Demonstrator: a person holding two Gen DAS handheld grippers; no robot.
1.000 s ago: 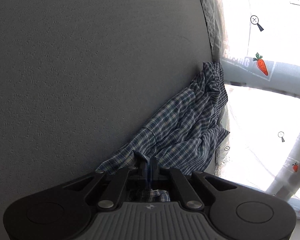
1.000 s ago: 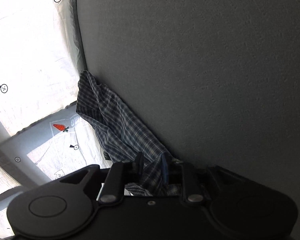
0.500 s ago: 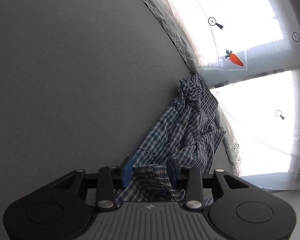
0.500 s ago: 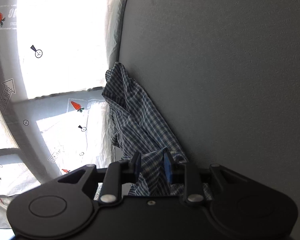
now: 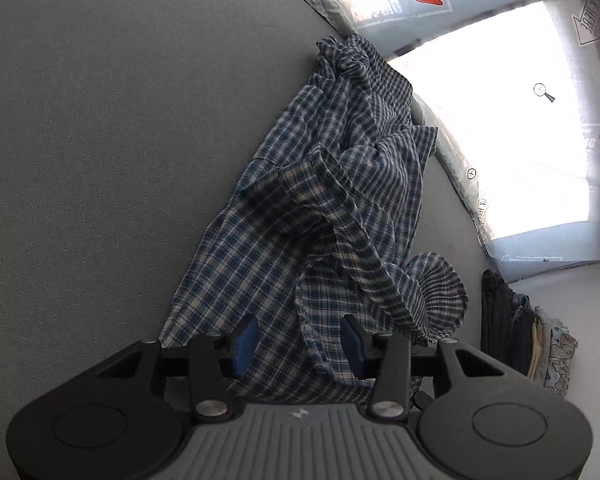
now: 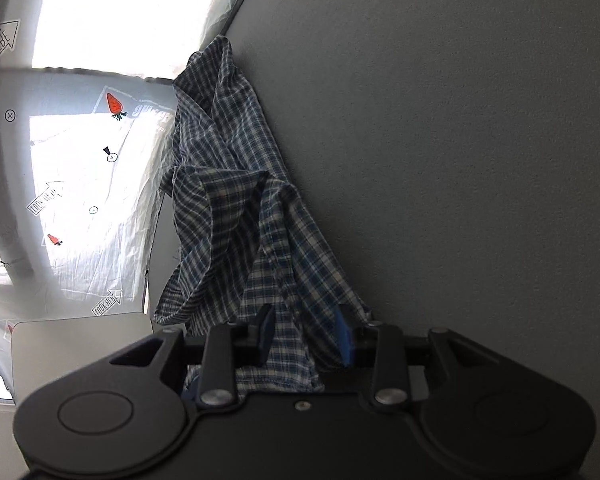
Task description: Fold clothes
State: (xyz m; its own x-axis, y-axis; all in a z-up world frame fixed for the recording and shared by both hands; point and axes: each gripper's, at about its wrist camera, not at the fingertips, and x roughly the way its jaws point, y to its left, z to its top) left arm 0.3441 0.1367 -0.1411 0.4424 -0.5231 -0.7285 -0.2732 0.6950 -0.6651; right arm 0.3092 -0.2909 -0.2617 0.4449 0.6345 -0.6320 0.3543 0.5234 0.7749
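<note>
A blue-and-white checked shirt [image 5: 340, 184] lies crumpled in a long heap on the grey table top [image 5: 100, 160], reaching to the table's far edge. A sleeve cuff [image 5: 436, 292] flares open at its right side. My left gripper [image 5: 300, 344] hovers over the near end; its jaws are opening, with a hem lying loose between the blue pads [image 5: 246, 342]. In the right wrist view the same shirt [image 6: 228, 152] runs along the table's [image 6: 460, 160] left edge. My right gripper [image 6: 305, 336] stands part open over it, with cloth between the pads but not pinched.
A stack of folded clothes [image 5: 516, 320] stands at the right of the left wrist view. Beyond the table edge hangs a bright white sheet with carrot prints [image 5: 500, 120] [image 6: 80, 160]. A pale flat box [image 6: 80, 348] sits at the lower left of the right wrist view.
Both grippers were shut on the shirt a second ago and have let go, jaws spreading. Both views have rolled and pulled back and up, so more of the shirt shows.
</note>
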